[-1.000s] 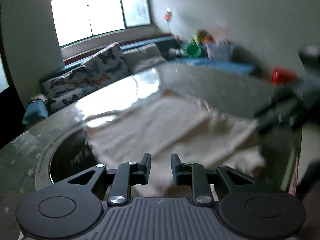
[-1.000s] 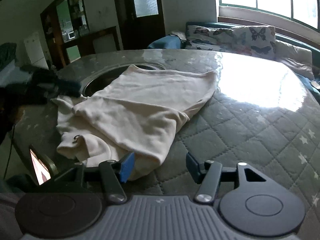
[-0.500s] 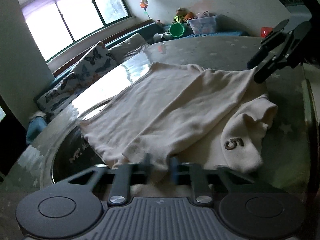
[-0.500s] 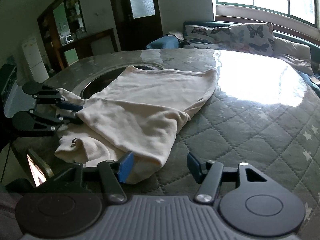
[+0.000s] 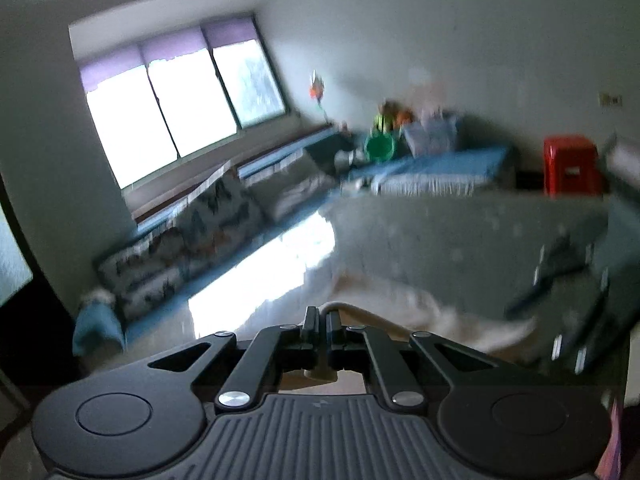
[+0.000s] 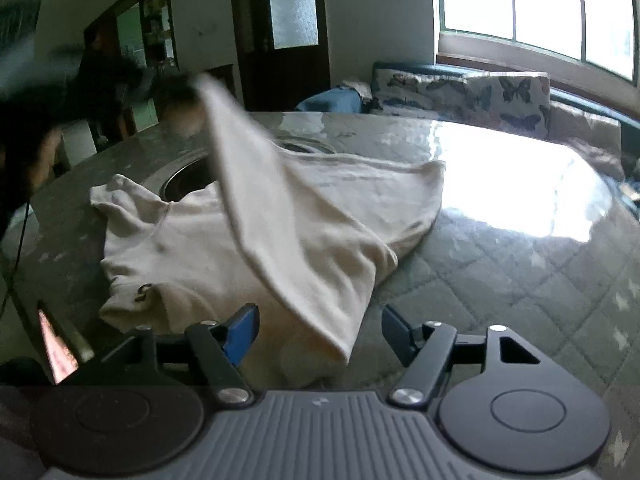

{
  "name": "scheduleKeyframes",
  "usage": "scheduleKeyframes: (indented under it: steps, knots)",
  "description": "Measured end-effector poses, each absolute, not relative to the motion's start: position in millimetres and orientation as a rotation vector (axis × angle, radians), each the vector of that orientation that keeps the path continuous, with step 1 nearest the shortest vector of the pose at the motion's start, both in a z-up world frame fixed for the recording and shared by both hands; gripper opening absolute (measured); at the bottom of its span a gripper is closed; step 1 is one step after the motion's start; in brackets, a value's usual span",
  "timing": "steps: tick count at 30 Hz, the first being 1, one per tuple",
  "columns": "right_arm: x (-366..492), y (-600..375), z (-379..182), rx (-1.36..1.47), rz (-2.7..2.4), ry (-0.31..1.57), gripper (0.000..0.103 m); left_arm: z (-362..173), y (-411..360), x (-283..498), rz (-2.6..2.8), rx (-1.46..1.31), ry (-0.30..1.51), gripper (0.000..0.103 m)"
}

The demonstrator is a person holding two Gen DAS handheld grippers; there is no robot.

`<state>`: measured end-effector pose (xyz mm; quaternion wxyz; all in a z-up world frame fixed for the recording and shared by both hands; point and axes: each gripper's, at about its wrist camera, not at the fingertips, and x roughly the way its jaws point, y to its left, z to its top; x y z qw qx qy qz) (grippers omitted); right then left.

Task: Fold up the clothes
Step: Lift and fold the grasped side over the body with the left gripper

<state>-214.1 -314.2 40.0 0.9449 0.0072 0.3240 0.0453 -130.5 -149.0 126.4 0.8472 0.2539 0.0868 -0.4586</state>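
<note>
While our left gripper (image 5: 323, 322) was clamped on a lifted flap of the shirt (image 6: 280, 220) spread on the table (image 6: 520, 264), our empty right gripper (image 6: 316, 330) was opening near its near hem, so we judged a slow, taut carry best.

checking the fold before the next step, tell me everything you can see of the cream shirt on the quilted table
The cream knit shirt looks soft and plain, with a small dark mark near one sleeve end. Most of it lies spread on the grey-green quilted star-print table cover, partly over a round dark recess. One edge is lifted high in a taut, tilted flap, pinched in the shut left gripper. The right gripper is opening, a hanging corner between its jaws untouched.
</note>
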Motion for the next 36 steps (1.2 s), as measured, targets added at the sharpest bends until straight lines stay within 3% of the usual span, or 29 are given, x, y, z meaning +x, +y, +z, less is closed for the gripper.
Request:
scheduleKeyframes:
  steps: [12,36]
  knots:
    - [-188.3,-296.6,31.8,-0.128,-0.168,0.575,0.072,178.8,-206.5,-149.0,-1.123,0.507,0.005,0.004]
    - [-194.1,-301.7,26.6,-0.179,-0.318,0.555,0.076,154.5,-196.5,-154.2,-1.094,0.535,0.047,0.004]
